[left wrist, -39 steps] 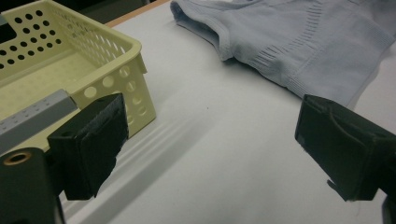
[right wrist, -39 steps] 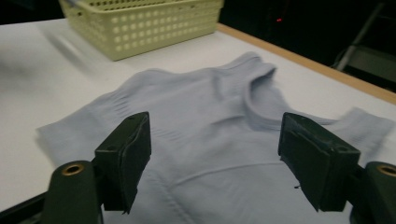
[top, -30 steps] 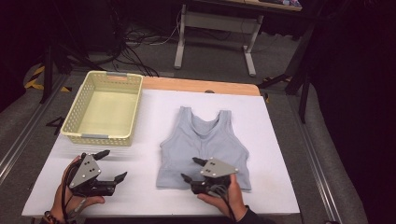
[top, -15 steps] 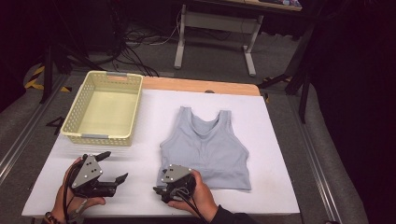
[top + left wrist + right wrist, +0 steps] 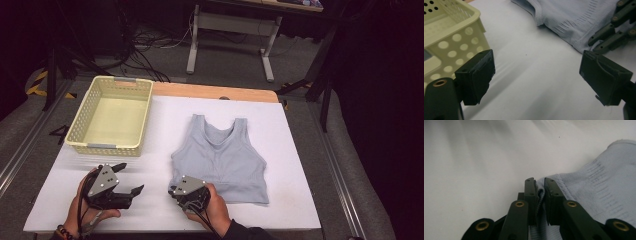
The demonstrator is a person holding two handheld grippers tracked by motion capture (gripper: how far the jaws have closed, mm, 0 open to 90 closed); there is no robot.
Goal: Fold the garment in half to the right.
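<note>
One pale blue ribbed tank top lies flat, hem corner pinched.

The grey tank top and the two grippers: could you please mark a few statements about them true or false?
1. The right gripper has closed on the hem of the tank top. True; its jaws have just been closing.
2. The left gripper holds the basket. False: its jaws are open over bare table.
3. The tank top lies inside the basket. False: it lies flat on the table, right of it.
4. The basket has nothing in it. True.
</note>
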